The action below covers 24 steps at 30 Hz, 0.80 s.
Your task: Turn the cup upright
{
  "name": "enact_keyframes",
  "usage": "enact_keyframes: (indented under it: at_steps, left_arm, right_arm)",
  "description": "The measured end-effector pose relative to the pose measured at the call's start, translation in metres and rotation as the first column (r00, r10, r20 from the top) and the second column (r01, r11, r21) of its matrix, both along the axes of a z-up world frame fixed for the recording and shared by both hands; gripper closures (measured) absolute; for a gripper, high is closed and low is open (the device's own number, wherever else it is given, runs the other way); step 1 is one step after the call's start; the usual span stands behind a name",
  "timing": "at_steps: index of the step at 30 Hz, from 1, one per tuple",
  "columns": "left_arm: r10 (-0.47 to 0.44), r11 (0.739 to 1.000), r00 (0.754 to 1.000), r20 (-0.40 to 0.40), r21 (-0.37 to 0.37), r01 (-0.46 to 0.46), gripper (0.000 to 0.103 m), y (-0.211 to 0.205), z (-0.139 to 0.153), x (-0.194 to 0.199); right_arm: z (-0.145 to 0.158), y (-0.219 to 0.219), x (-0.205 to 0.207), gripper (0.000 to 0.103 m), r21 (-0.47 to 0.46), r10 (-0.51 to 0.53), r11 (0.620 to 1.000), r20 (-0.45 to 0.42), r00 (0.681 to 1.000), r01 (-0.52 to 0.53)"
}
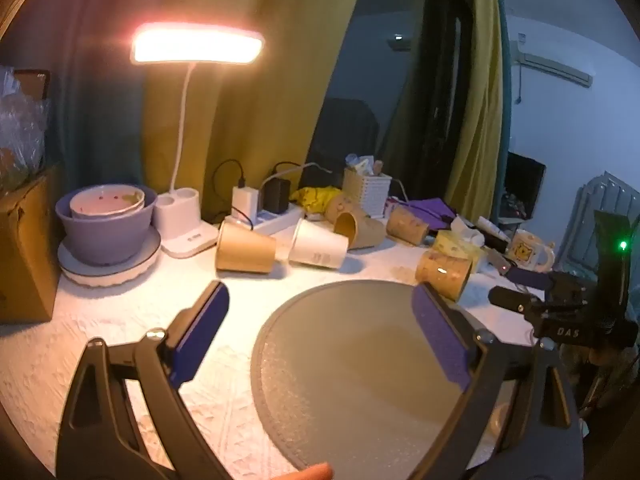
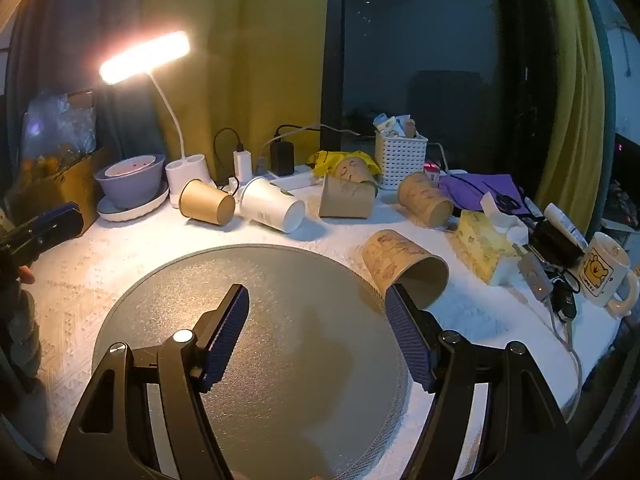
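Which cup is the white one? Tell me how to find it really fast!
Start at the glowing desk lamp and follow its thin neck down to the row of tipped-over cups at the back of the table. The white paper cup lies on its side, second from the left, beside a plain brown cup. It is the only white one there; the others are brown.

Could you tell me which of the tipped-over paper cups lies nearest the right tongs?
The printed brown cup at the round mat's edge, beside the right tongs; the other cups lie farther back near the lamp base and basket.
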<state>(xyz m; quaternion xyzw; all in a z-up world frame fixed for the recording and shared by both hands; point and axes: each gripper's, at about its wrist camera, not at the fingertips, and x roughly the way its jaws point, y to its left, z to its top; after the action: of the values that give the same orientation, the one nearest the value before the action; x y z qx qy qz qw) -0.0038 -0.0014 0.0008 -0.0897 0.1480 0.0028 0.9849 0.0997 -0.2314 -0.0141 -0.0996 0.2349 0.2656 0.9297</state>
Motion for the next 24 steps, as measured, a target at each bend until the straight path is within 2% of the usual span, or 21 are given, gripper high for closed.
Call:
enact_keyframes:
  at_steps: [3, 4, 8, 11, 24]
  left_arm:
    - [0.004, 0.999, 1.000, -0.008, -0.043, -0.004, 0.009, 0.009, -0.008, -0.002]
    - [0.018, 0.999, 1.000, -0.024, -0.029, -0.019, 0.009, 0.006, -0.007, -0.002]
    - [0.013, 0.999, 0.998, -0.054, -0.050, -0.016, 0.009, 0.013, -0.003, 0.006]
    - [0.021, 1.000, 0.998, -0.055, -0.019, -0.022, 0.009, 0.004, -0.004, 0.005]
    - [0.016, 1.000, 0.998, -0.054, -0.016, -0.017, 0.009, 0.005, -0.003, 0.007]
  right_arm:
    - [0.000, 0.000, 0.000, 0.029, -0.003, 0.003, 1.000, 0.004, 1.000, -0.003]
    - [0.000, 0.000, 0.000, 0.029, -0.003, 0.004, 1.000, 0.006, 1.000, -0.004]
    - [0.000, 0.001, 0.000, 0.029, -0.006, 0.004, 1.000, 0.012, 1.000, -0.004]
    - [-0.003, -0.002, 0.005, 0.029, 0.004, 0.009, 1.000, -0.002, 1.000, -0.009]
    - [0.000, 0.004, 0.001, 0.029, -0.004, 0.014, 1.000, -0.004, 1.000, -0.014]
